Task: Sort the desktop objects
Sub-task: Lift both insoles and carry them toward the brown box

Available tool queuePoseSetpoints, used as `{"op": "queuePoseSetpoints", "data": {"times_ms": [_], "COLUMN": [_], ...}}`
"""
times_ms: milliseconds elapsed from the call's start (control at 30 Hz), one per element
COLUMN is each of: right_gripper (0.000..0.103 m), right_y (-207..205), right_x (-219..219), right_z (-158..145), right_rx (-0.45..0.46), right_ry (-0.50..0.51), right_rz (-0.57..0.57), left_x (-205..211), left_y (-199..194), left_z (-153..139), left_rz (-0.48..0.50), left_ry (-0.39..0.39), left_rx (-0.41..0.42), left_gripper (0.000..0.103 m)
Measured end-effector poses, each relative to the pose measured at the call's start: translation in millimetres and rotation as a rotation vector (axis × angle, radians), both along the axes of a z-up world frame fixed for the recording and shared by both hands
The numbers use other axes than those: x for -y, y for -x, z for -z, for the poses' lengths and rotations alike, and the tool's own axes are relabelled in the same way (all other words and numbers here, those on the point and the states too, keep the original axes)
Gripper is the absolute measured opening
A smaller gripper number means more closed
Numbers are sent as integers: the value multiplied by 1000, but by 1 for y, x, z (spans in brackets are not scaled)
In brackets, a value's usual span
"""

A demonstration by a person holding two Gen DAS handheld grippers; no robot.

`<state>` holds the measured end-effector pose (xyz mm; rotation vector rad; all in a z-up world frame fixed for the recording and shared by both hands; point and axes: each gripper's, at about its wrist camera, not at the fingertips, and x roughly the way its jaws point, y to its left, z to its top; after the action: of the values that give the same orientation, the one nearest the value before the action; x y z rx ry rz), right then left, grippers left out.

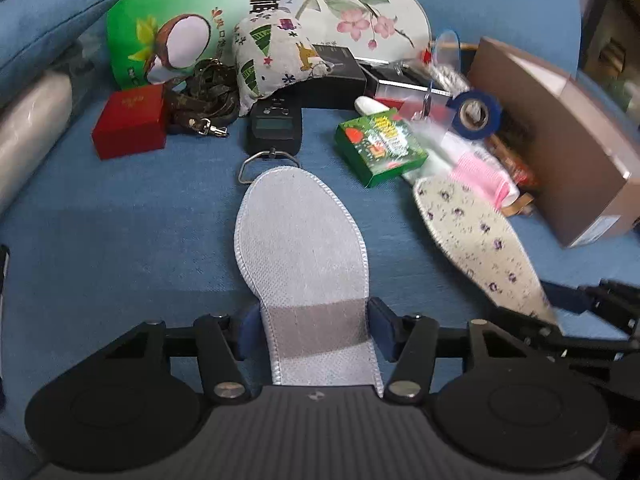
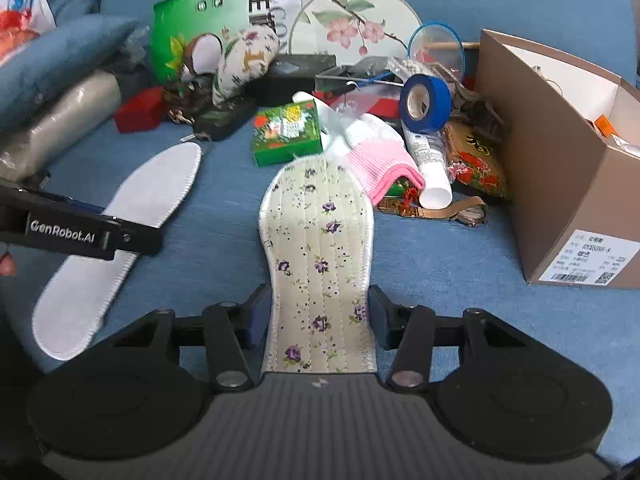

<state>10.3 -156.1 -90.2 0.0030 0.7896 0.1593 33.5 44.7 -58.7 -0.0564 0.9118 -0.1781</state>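
Soft, even daylight, faint shadows, fisheye-bent edges (right-hand clutter smeared in left view).

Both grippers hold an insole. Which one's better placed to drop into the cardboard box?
Right. The right gripper, holding the floral insole, is nearer the open cardboard box; the left gripper sits farther away.

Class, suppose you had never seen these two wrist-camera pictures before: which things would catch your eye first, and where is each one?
First, the two insoles: the left gripper is shut on a grey insole stretching ahead over the blue cloth, and the right gripper is shut on a floral insole. Behind them lies a bright clutter, with a green coconut bag at back left, a blue tape roll and an open cardboard box at right.
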Motion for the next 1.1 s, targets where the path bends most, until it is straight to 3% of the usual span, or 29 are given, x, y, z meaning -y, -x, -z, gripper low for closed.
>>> {"op": "queuePoseSetpoints", "data": {"times_ms": [133, 500, 667, 833, 1100], "right_gripper": [50, 50, 50, 50, 50], "right_y": [10, 28, 24, 18, -10], "right_x": [4, 38, 75, 126, 210], "right_z": [-15, -73, -98, -113, -118], "right_rx": [46, 235, 312, 369, 388], "right_ry": [-15, -59, -42, -26, 45], "right_rz": [6, 62, 128, 244, 374], "left_x": [5, 46, 89, 147, 235], "left_y": [5, -6, -29, -52, -110], "left_z": [-11, -74, -104, -131, -127], "left_rz": [14, 125, 194, 272, 362], "left_ry": [11, 169, 269, 268, 326], "left_rx": [28, 136, 159, 219, 192], "left_gripper": [58, 59, 59, 59, 59]}}
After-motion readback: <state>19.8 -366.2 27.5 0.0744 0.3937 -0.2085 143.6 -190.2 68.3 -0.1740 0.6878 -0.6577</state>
